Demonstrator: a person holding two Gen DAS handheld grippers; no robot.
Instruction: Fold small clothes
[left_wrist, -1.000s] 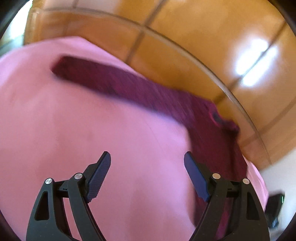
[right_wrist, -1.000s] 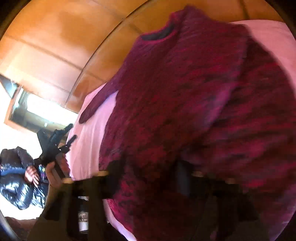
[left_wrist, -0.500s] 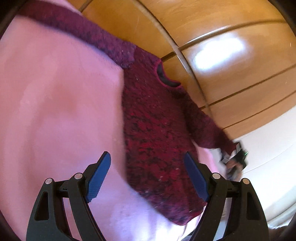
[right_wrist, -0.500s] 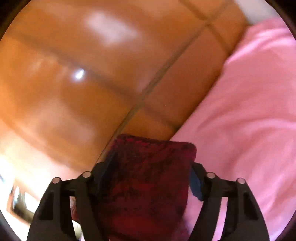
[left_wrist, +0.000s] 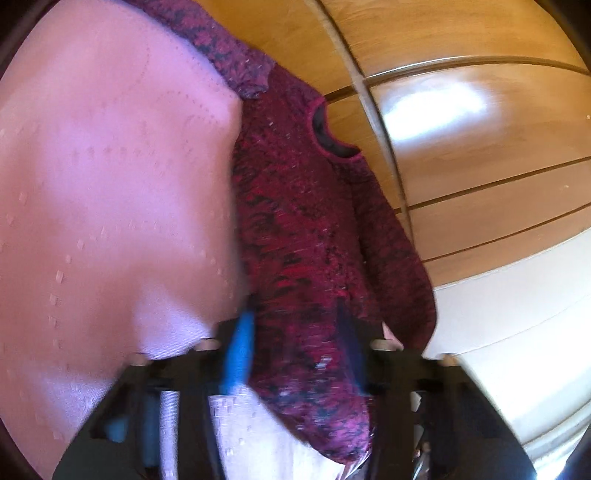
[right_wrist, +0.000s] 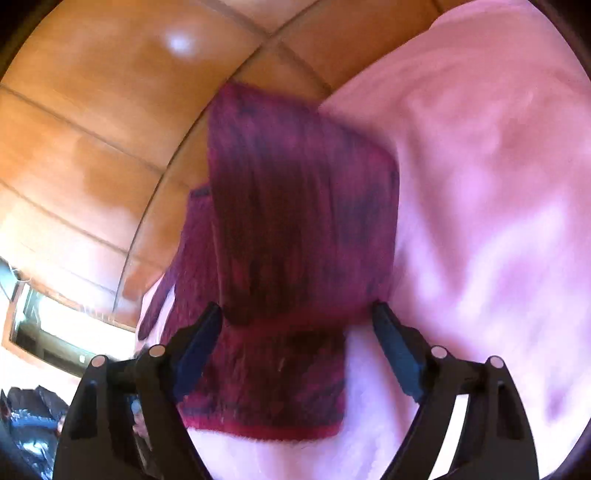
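A dark red knitted sweater (left_wrist: 295, 229) lies on a pink bedspread (left_wrist: 110, 184), its neck hole toward the wooden headboard. My left gripper (left_wrist: 295, 347) is open and blurred, its fingers on either side of the sweater's hem. In the right wrist view a sleeve of the sweater (right_wrist: 295, 229) lies folded over, its cuff near me. My right gripper (right_wrist: 295, 332) is open, with the sleeve between its fingers but not pinched.
A glossy wooden headboard (left_wrist: 461, 110) runs behind the bed and also shows in the right wrist view (right_wrist: 110, 110). A white wall (left_wrist: 517, 314) is at the right. The pink bedspread (right_wrist: 480, 184) spreads out to the right of the sleeve.
My left gripper has moved in over the sweater's hem. My right gripper has let go of the sleeve and opened; the sleeve now lies folded on the sweater.
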